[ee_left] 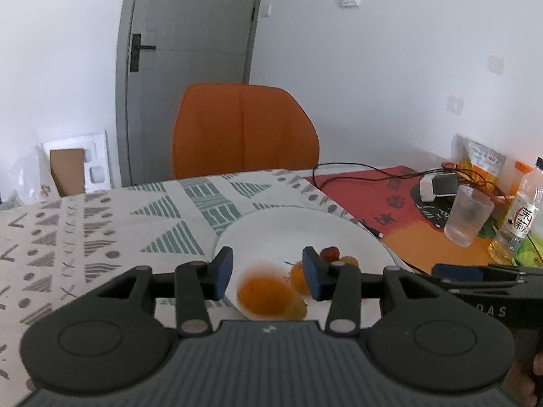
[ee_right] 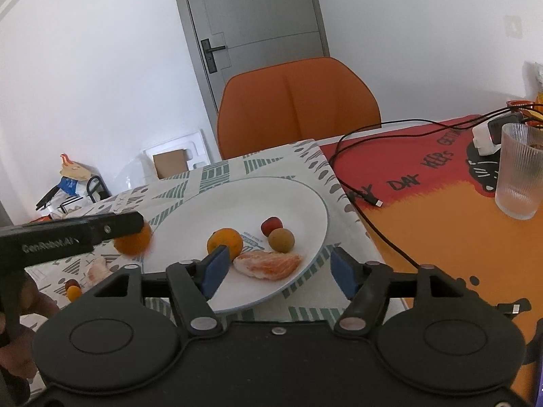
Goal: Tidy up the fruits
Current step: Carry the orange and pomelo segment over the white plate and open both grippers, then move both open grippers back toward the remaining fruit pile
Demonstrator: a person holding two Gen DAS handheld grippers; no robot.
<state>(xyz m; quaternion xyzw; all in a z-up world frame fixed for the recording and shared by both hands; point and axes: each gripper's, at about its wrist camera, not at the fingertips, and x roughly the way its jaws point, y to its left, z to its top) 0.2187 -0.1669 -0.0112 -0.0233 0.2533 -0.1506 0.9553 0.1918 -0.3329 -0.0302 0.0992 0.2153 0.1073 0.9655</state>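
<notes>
Fruits on plate: a peeled citrus piece (ee_right: 268, 264) lies nearest, at the front of the white plate (ee_right: 315, 203). Behind it sit a whole orange (ee_right: 225, 242), a brownish round fruit (ee_right: 281, 240) and a small red fruit (ee_right: 270, 225), the last two touching.
Fruits off plate: another peeled piece (ee_right: 96, 268) and two tiny fruits (ee_right: 73, 288), one red and one yellow, lie on the patterned tablecloth (ee_right: 190, 183) left of the plate.
Blurred orange: a second orange (ee_right: 132, 239) shows smeared at the plate's left rim, just under the left tool's tip.
In the way: a black cable (ee_right: 356, 186) runs across the red-and-orange mat (ee_right: 441, 220) right of the plate, its plug end close to the rim.
Further right: a ribbed glass (ee_right: 519, 176), a white charger (ee_right: 485, 139) and a drink bottle (ee_left: 516, 224).
Beyond the table: an orange chair (ee_right: 298, 101), then a grey door (ee_right: 254, 17).
Left tool (ee_left: 268, 268): partly open over the plate's edge. The blurred orange lies between and below the blue pads, clear of both.
Right tool (ee_right: 276, 268): wide open, low over the plate's near rim, empty. The peeled piece lies ahead between its fingers, untouched.
</notes>
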